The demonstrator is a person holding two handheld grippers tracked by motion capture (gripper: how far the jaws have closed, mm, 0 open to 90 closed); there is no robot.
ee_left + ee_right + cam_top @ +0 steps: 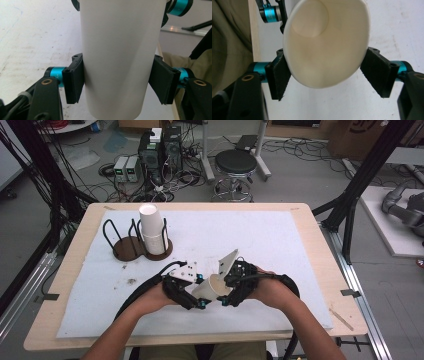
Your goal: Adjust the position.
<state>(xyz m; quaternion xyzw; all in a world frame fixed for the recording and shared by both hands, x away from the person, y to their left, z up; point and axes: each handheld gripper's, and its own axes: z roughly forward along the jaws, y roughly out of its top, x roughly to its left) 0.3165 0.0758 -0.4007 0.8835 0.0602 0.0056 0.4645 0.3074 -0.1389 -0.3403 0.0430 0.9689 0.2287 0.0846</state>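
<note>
Both your grippers meet on one white paper cup [212,289], held in the air just above the near middle of the white mat [280,245], lying roughly on its side with its mouth toward your right. Your left gripper [200,301] is clamped on the cup's lower wall; in the left gripper view both pads [75,82] press flat against the sides. Your right gripper [226,296] brackets the rim end: in the right gripper view the left-hand pad [279,76] touches the rim and the mouth looks squeezed into an oval, while the other pad sits right at the wall with contact hard to confirm (so treat that side as a light hold). If the aim is to pass the cup over or pull it free of another nested inside, keep the left grip steady and no tighter, since thin paper will crease. Move the right jaws slightly down from the lip onto the firmer wall, and pull along the cup's axis, not sideways. The cup holder [137,245] with its stacked cups [152,230] stands well apart at the far left of the mat.
</note>
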